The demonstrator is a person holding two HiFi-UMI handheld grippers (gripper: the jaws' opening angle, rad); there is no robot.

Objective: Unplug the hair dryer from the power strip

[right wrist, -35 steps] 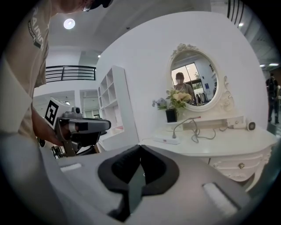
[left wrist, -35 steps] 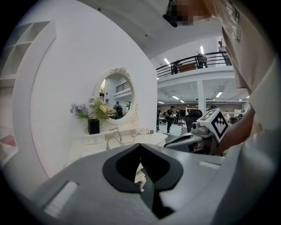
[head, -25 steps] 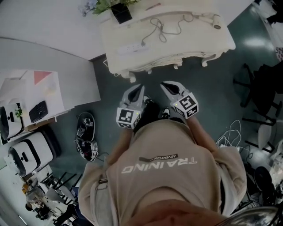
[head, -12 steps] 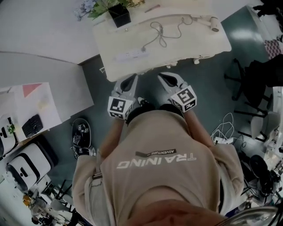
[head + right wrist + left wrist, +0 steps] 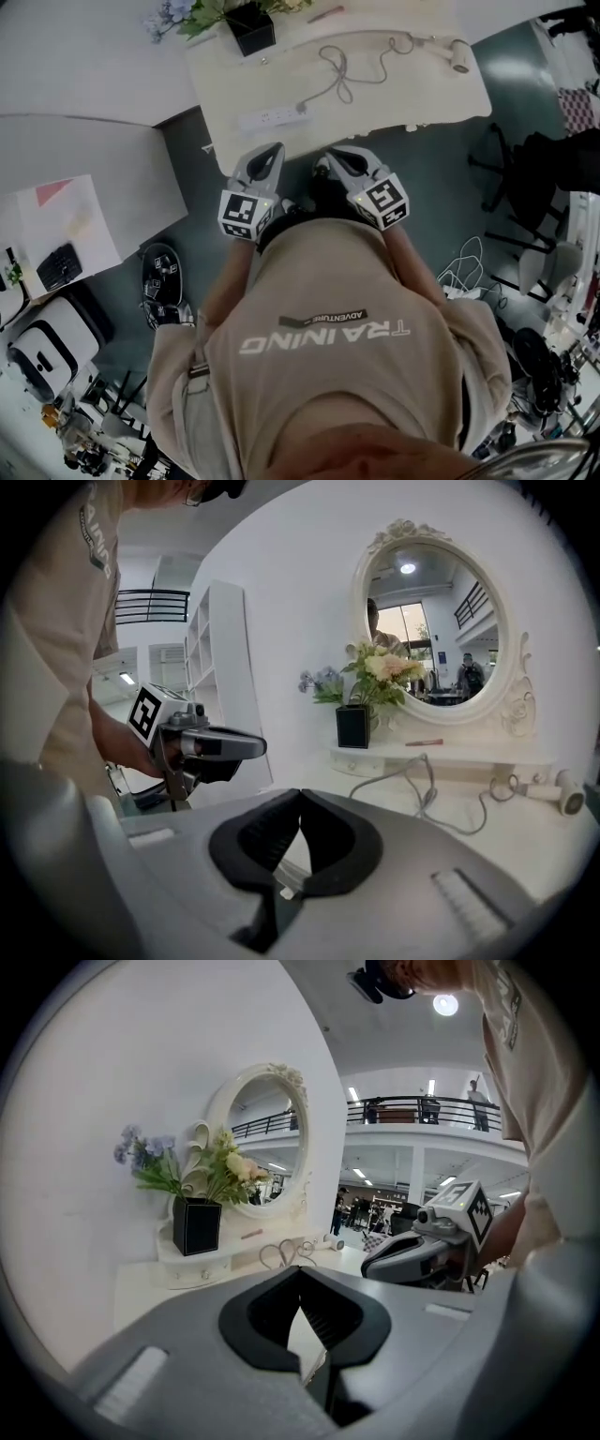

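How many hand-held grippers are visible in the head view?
2. The left grey hand-held gripper is at the near edge of the cream dressing table; the right grey hand-held gripper is beside it. None seems hidden.

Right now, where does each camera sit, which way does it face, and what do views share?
Head view: on the person's head, looking down at the table, power strip and hair dryer; shows shirt, left claw, right claw.
Left gripper view: on the left claw, facing the mirror over its jaws; right claw at right.
Right gripper view: on the right claw, facing the mirror over its jaws; left claw at left.
Shared: all show the black flower pot.
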